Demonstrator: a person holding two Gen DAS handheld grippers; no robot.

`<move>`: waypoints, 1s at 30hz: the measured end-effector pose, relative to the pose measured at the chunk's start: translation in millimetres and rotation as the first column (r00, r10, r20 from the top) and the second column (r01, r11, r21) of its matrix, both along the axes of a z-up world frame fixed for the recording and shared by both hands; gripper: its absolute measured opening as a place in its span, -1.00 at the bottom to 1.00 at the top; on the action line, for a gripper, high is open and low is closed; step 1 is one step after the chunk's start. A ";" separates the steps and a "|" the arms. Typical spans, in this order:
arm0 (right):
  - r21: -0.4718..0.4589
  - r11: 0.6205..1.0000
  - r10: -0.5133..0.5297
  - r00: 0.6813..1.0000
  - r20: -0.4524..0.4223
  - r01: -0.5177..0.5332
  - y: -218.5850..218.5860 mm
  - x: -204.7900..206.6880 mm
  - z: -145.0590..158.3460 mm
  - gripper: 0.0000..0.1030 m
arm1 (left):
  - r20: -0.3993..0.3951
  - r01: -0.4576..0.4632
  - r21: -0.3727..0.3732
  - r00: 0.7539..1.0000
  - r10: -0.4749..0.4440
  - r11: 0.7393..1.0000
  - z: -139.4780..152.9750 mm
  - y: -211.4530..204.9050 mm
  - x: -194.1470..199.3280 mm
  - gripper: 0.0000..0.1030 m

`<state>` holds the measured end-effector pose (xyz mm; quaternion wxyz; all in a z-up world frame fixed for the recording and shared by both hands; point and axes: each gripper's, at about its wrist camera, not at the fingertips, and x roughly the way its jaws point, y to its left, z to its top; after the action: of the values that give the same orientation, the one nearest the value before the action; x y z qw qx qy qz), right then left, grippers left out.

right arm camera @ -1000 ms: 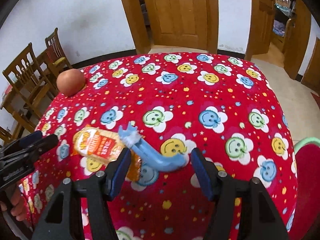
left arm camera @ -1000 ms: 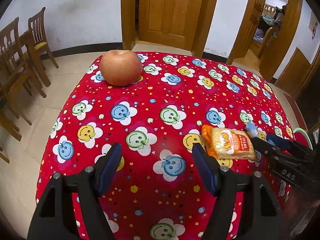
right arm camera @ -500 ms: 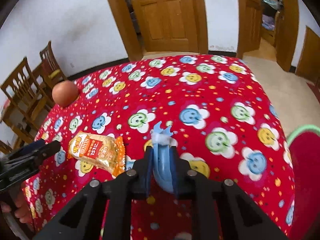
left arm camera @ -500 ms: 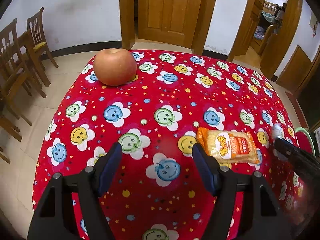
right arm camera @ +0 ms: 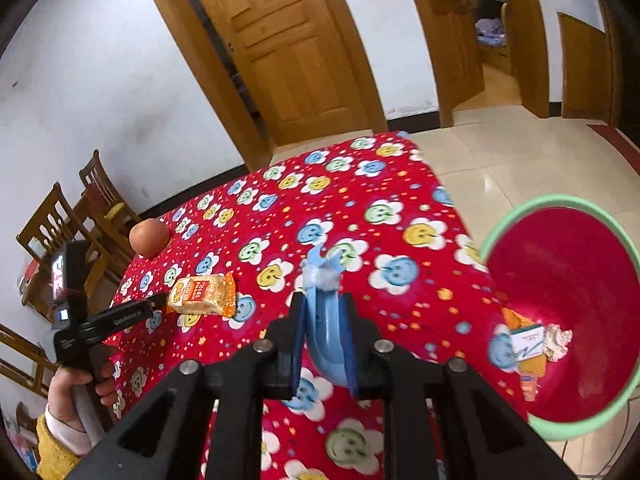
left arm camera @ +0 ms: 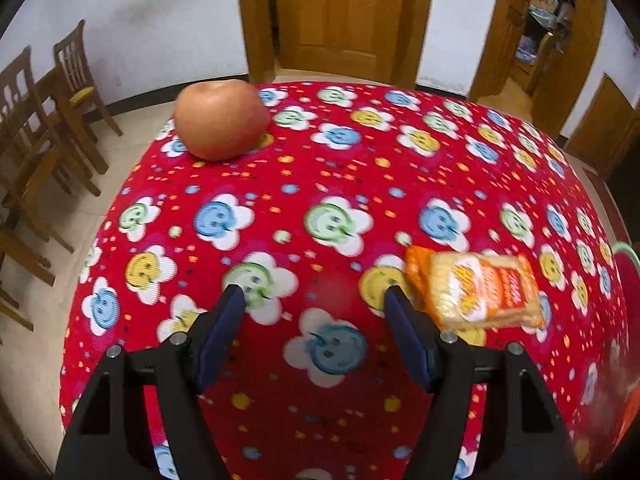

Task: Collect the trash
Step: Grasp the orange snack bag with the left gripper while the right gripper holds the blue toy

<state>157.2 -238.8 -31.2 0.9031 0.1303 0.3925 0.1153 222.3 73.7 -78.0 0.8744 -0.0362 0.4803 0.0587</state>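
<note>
The right gripper (right arm camera: pixel 323 332) pinches a blue scrap (right arm camera: pixel 325 312) – the bin (right arm camera: pixel 520 216) sits right. The left gripper (left arm camera: pixel 314 332) gapes, empty – snack pack (left arm camera: pixel 480 292) beside it.

The orange snack packet (right arm camera: pixel 201 295) on the desk carries yellow brand lettering on a white oval and a red panel with white print, possibly digits, too blurred in both views to read with certainty. The black arm of the left claw (right arm camera: pixel 132 315) bears a small white word, illegible. A white card (right arm camera: pixel 527 340) in the red bin (right arm camera: pixel 516 216) shows only faint marks.
</note>
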 end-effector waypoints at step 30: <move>0.063 0.994 -0.087 0.996 0.030 0.085 -42.8 -35.5 6.4 -0.64 | 0.045 0.310 -0.049 0.950 -0.308 0.949 23.4 -113.8 -9.5 0.40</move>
<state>121.7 -281.6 -24.8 0.9091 0.1731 0.3679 0.0905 212.9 -40.1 -54.6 0.8802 0.0143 0.4652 -0.0930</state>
